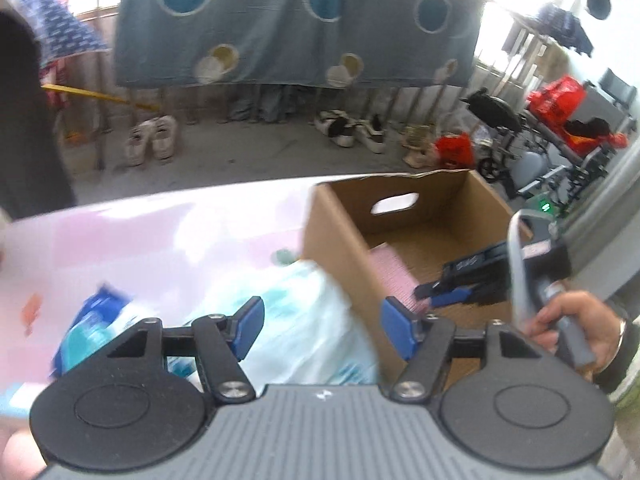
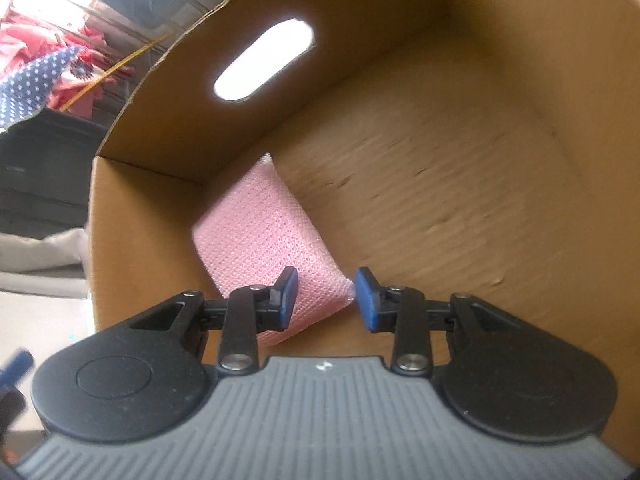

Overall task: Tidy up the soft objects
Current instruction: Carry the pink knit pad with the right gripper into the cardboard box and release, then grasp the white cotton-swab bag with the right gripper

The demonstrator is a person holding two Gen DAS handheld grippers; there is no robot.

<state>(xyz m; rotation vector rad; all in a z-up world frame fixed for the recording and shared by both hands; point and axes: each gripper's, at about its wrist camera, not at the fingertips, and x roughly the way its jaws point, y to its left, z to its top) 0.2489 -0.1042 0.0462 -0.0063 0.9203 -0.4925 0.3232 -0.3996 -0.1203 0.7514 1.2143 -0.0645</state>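
- Behind the worktop we see a grey-blue cloth with round patches hanging from a rail, pairs of shoes on the floor below it, and red bags stacked off to the right.
- Our worktop is pale pink and glossy, and much of it is blurred in the left wrist view.
- On it stands an open cardboard box with an oval handle hole in its far wall.
- Just beside the box's near-left wall lies a white plastic pack with teal print, and further left a blue-and-teal packet; both are too blurred for us to read.
- Our left hand-held gripper hovers over the white pack and the box's edge with its jaws standing wide and nothing pressed between the pads.
- Inside the box a pink mesh sponge rests on the floor, tucked against the left wall near the corner under the handle hole.
- Our right hand-held gripper reaches down into the box, jaws narrow; the sponge's near corner sits between the blue pads, but we cannot tell whether they pinch it.
- From the left wrist view we also see the right tool inside the box, with a hand wrapped around its grey handle at the box's right side.
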